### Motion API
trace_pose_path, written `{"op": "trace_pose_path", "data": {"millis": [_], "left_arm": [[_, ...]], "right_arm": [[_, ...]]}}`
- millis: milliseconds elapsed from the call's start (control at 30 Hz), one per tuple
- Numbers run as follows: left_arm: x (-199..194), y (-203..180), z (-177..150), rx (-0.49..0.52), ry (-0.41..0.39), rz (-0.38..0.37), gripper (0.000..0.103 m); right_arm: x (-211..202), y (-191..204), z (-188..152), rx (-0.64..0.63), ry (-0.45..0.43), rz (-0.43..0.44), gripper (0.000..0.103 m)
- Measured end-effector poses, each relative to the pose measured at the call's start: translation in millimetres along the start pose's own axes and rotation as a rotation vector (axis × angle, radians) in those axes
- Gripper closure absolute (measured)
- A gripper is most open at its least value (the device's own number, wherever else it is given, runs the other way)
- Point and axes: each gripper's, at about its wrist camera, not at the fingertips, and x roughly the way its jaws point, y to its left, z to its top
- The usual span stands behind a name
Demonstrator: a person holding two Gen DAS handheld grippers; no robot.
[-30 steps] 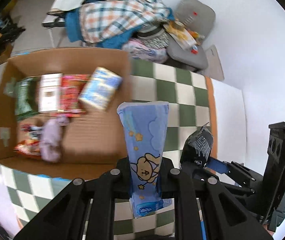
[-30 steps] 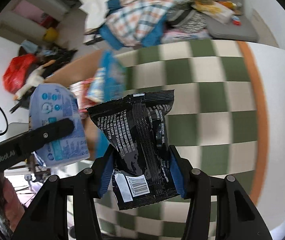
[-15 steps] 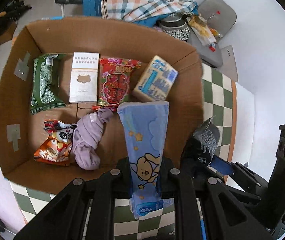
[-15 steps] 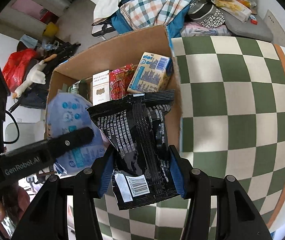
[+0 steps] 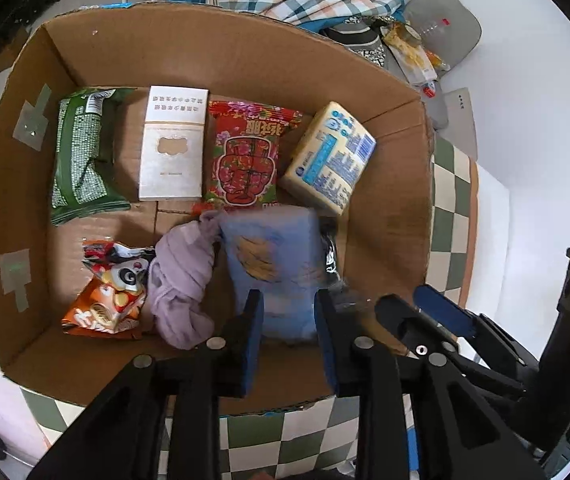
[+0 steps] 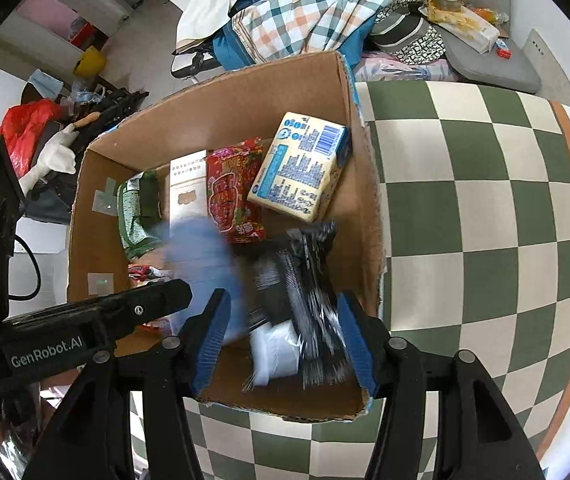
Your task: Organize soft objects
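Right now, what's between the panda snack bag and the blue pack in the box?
A bunched purple cloth, touching both the snack bag and blue pack; left wrist view.
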Motion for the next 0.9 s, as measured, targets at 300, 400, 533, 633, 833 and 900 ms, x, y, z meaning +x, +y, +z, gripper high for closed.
{"op": "trace_pose_path", "data": {"millis": [300,400,533,633,833,900], "left_arm": [[-32,7,-16,0.013,-0.133,0.127,0.052],[-43,8,-27,0.026,-0.189,0.204,0.04],[-53,12,-43,0.043,-0.26,0.307,0.022],[-55,16,-49,0.056,-0.279,0.37,0.011],[-61,20,-56,0.046,-0.324,0.409,0.002],[-64,18,-57,0.047,-0.343,0.422,0.002]], "right_arm": [[-15,-4,-9,-0.012,-0.012,-0.058,0.039],[-22,-1,-15,-0.028,-0.021,-0.081,0.039],[-28,2,-22,-0.04,-0.029,-0.108,0.039],[-34,6,-27,-0.057,-0.048,-0.137,0.036],[-41,12,-32,-0.076,-0.07,-0.163,0.011],[-41,14,-32,-0.083,-0.075,-0.184,0.004]]}}
